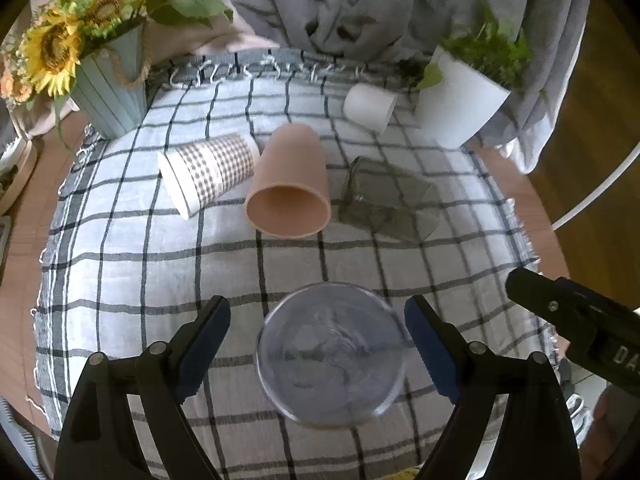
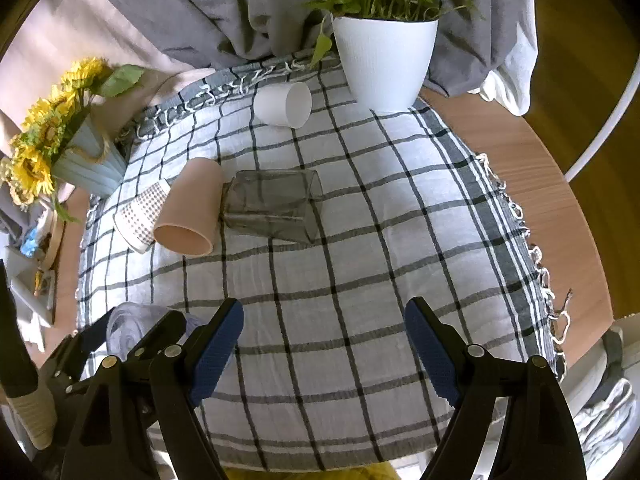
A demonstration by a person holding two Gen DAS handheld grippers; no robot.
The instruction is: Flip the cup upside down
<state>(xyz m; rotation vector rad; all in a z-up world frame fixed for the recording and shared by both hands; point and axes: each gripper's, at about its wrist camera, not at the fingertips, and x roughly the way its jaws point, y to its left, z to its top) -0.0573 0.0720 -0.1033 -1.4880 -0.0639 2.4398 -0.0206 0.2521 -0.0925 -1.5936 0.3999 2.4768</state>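
Clear cup [image 1: 330,354] sits between your left gripper [image 1: 317,348] fingers, near edge of the checked cloth [image 1: 120,280]. You're looking at a round transparent face, rim or base, can't tell which, and can't tell if it's upright or inverted; check pattern reads straight through it. Left jaws are wide apart, blue pads [image 1: 204,346] clear of the cup wall on both sides, gap on each side, nothing gripped. In the right wrist view the same cup is mostly hidden behind the left gripper's black frame, only a pale translucent patch shows at lower left. Right gripper [image 2: 324,350] hangs over bare cloth, jaws spread wide, nothing between them; its tip pokes in at the right edge of the left wrist view. Further back, four cups lie on their sides: pink cup [image 1: 290,184] mouth toward you, gingham paper cup [image 1: 210,172] touching or just beside it on its left, smoky transparent cup [image 1: 386,196] to its right, faint, outline hard to trace in the left view and clearer in the right. White cup [image 1: 370,108] lies near the far edge, just beside the white plant pot [image 1: 460,104]. Sunflower pot [image 1: 112,96] at far left, partly off the cloth. Grey fabric [image 1: 360,4] bunched behind. Clutter at the left edge of the right view is cut off, unreadable.
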